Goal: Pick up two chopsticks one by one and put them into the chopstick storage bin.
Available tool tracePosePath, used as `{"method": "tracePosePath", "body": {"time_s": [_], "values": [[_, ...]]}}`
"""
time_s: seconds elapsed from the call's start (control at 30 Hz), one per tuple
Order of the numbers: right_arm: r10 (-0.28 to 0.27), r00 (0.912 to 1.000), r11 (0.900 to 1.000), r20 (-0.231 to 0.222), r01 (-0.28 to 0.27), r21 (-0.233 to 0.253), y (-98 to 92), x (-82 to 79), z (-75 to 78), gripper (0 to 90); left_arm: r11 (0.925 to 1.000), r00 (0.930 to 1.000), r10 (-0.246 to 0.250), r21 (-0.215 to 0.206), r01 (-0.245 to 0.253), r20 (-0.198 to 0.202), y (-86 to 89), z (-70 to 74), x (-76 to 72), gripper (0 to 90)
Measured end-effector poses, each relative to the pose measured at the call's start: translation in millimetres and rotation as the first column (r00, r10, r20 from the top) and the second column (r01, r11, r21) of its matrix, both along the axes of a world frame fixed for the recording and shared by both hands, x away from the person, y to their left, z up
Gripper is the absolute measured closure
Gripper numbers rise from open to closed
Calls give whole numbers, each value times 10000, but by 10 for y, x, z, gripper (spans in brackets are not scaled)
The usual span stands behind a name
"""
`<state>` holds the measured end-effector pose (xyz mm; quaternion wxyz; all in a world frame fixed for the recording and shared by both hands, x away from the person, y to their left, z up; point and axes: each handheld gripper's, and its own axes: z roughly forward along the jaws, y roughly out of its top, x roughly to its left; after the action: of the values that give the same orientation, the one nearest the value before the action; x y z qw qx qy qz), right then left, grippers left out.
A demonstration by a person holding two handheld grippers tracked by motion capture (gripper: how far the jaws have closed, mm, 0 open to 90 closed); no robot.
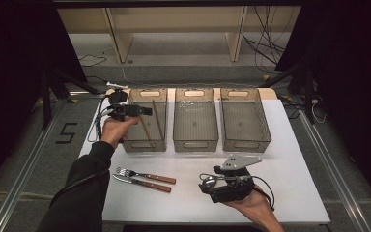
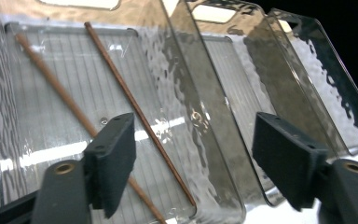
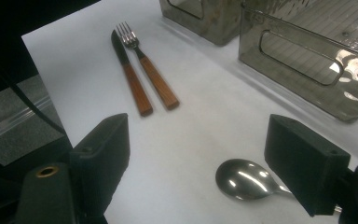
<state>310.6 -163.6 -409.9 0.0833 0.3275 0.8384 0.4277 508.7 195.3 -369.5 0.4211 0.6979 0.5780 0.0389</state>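
My left tool (image 1: 147, 110) hangs jaws apart over the left bin (image 1: 160, 140) holding two chopsticks (image 2: 135, 111), while my right tool (image 3: 198, 161), also apart, straddles the spoon (image 3: 243, 179) at five o'clock on the surface (image 1: 290, 183)—light, stiff, slippery steel, best pinched at its handle.

Brown chopsticks (image 2: 135, 109) lie in a smoky clear bin (image 2: 209, 186); the spoon (image 3: 244, 179) is silver.
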Motion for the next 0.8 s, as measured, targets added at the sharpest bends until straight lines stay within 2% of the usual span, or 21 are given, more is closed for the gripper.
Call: {"method": "tracePosePath", "body": {"time_s": [0.03,0.13,0.3,0.37,0.53,0.63,0.7,0.73,0.8], "values": [[-7,10000,10000,4,7,-6,0,0,0,230,9998,9996,-174,101,172,205,-10,34,-50,271],[-16,10000,10000,-8,16,-11,-6,-1,-1,230,9979,9968,-637,107,632,493,-20,97,-183,253],[-78,10000,10000,-17,78,-33,-30,8,-4,230,9919,9863,-1273,133,1266,1046,-21,112,-459,239],[-100,9999,9999,-16,100,-45,-39,14,-7,231,9875,9800,-1571,48,1577,1222,-20,84,-575,235],[-195,9998,9997,52,196,-142,-104,45,3,232,9803,9697,-1942,-75,1974,1481,-15,-23,-797,224],[-312,9995,9993,40,313,-208,-178,86,11,236,9754,9621,-2152,-105,2200,1675,-4,-95,-886,220],[-400,9992,9986,38,401,-349,-239,122,20,237,9743,9595,-2211,-35,2252,1746,13,-143,-927,218],[-439,9990,9982,16,439,-420,-281,146,29,237,9745,9594,-2184,-128,2242,1787,16,-159,-948,218],[-398,9992,9977,-5,397,-554,-337,182,40,237,9719,9541,-2285,-121,2353,1937,22,-206,-1009,214]]}}
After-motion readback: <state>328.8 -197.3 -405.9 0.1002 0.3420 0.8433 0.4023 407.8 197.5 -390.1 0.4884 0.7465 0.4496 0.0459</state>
